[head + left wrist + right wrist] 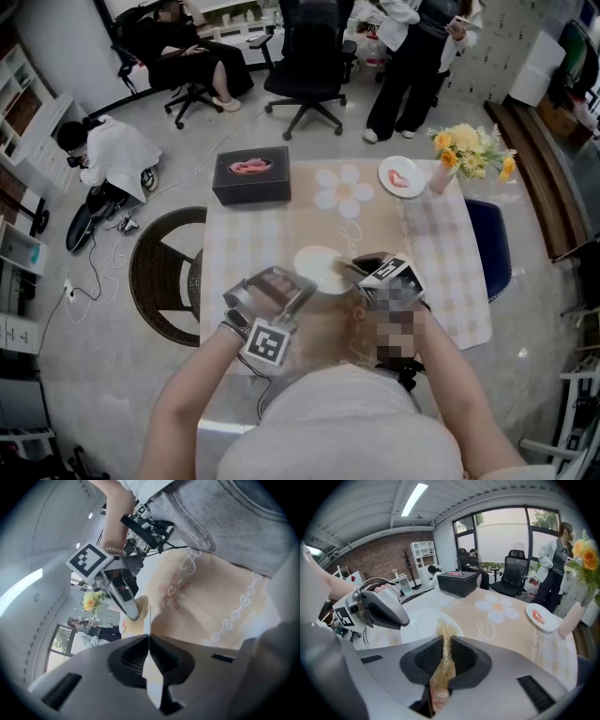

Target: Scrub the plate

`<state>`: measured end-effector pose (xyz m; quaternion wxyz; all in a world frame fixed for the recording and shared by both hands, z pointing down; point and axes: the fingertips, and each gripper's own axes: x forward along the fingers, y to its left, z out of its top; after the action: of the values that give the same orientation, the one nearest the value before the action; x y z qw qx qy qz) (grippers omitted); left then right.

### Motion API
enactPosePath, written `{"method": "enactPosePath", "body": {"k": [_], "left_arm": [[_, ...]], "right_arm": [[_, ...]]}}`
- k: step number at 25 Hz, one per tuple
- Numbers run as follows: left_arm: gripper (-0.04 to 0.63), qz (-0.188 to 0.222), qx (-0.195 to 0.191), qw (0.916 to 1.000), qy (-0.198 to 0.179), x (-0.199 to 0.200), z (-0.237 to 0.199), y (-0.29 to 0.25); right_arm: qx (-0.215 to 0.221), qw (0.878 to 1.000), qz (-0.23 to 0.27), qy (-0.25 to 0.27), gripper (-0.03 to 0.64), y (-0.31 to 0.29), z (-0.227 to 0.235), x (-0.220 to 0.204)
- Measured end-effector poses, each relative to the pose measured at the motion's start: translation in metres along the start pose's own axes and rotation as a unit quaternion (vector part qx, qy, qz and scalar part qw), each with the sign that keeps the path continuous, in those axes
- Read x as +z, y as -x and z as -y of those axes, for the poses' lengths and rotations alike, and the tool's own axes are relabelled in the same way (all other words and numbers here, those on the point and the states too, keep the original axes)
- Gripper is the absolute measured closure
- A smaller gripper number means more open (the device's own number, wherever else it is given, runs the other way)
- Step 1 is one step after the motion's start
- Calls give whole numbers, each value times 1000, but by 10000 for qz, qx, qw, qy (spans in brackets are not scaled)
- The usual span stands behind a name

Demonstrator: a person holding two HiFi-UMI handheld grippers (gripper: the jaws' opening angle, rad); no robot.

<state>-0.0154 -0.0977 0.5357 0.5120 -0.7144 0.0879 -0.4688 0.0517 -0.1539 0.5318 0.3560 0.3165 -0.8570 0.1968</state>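
Observation:
A white plate (317, 266) lies on the beige tablecloth (431, 253) just in front of me. My left gripper (296, 283) is shut on the plate's near left rim; in the left gripper view the rim (152, 670) shows edge-on between the closed jaws of that gripper (149, 641). My right gripper (350, 269) is shut on a tan scrub pad (446, 629), whose tip stands over the plate's (417, 627) right side. In the right gripper view the pad rises from that gripper (444, 654), with the left gripper (382, 609) across the plate.
At the table's far end are a black box (251, 176), a small plate (401, 175) with something red and a vase of yellow flowers (466, 150). A wicker chair (164, 272) stands left, a blue seat (489, 246) right. Office chairs and people are beyond.

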Motion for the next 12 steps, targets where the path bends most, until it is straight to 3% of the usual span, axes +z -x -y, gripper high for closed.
{"method": "enactPosePath", "body": {"k": [12], "left_arm": [[578,-34,19,10000,-63,-2,0,0]], "right_arm": [[-192,9989,87,-415,568,-23,29,-2]]}}
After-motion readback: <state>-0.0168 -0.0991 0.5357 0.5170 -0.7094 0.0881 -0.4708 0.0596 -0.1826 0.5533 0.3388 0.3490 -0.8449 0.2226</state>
